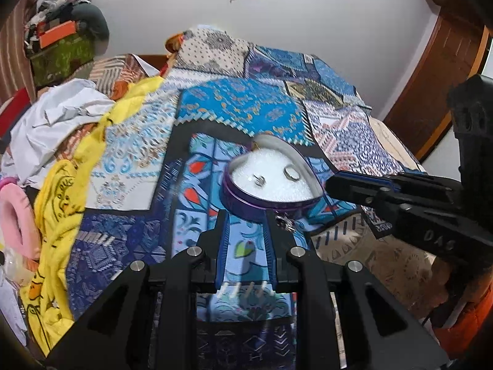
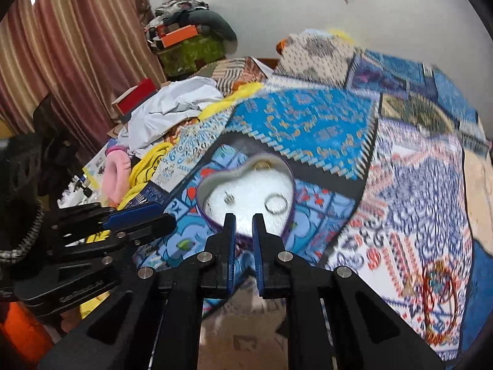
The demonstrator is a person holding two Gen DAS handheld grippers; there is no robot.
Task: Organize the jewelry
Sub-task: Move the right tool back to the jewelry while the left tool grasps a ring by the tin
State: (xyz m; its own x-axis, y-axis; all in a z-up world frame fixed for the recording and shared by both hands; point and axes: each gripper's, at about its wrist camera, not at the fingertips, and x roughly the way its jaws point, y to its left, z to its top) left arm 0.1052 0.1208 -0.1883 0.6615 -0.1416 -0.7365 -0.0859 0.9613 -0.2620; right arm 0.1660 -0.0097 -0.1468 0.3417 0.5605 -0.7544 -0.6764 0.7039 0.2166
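Observation:
A purple heart-shaped tin [image 1: 243, 199] [image 2: 289, 219] with white foam inside lies on the patchwork quilt. In it are a silver ring [image 1: 291, 173] [image 2: 275, 205], a small silver stud [image 1: 260, 180] [image 2: 229, 198] and a gold piece [image 1: 257, 146] [image 2: 262, 165] at the far notch. My left gripper [image 1: 246, 215] [image 2: 171, 220] is at the tin's near rim, open a little, with only quilt between its fingers. A small silver trinket [image 1: 285, 223] lies beside its right finger. My right gripper [image 2: 244, 217] [image 1: 328, 183] hovers over the tin's edge, shut, with nothing seen in it.
Red bangles [image 2: 437, 296] lie on the quilt to the right. Yellow cloth [image 1: 58, 215], white cloth [image 1: 52, 123] and a pink ring cushion [image 1: 15, 215] crowd the left side. Piled belongings [image 2: 191, 40] stand by the curtain [image 2: 71, 49]. A wooden door [image 1: 437, 77] is on the right.

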